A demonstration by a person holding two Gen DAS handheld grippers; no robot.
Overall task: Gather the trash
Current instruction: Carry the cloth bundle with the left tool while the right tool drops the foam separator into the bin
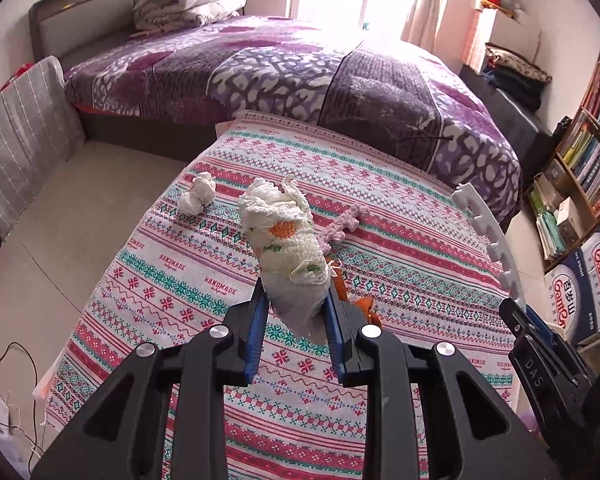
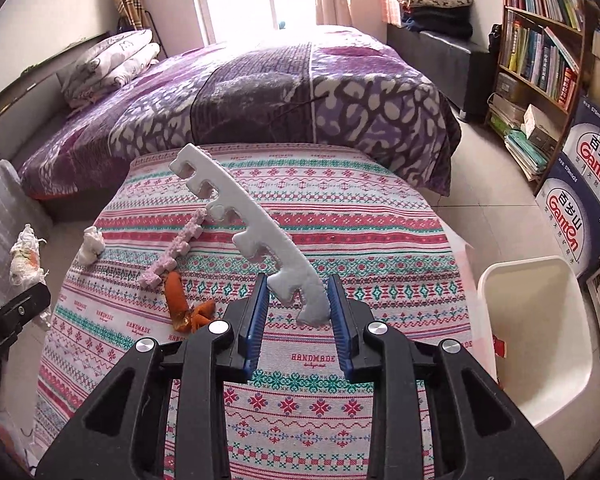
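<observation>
**Both grippers loaded, bin waiting on the right**

Left gripper (image 1: 296, 304) is pinching a wad (image 1: 283, 236) of crumpled, printed paper by its lower end, jaws pressed in on it, the rest sticking up and away past the fingertips. That looks feather-light and squashy; it gives under the pads, so a grip on the thick middle of the roll should hold better than one on a frayed edge.

Right gripper (image 2: 298, 300) has the white foam strip (image 2: 252, 228) between its jaws, clamped at the near end, with the long toothed length arching up and off to the left ahead of it. The pads look to be bearing on its edges. Foam like that is light and bendy, and held at one end it will likely wag; nearer the middle would steady it.

Beyond the grippers, on the cloth (image 2: 340, 240): a small tissue ball (image 1: 198, 199) ahead-left of the left gripper, a pink foam bit (image 2: 172, 252) and orange peel (image 2: 180, 304) just left of the right one. All light, and I'd guess the peel is slippery.

The bin (image 2: 540, 344) sits open just to the right of the right gripper, below the cloth's edge.
</observation>
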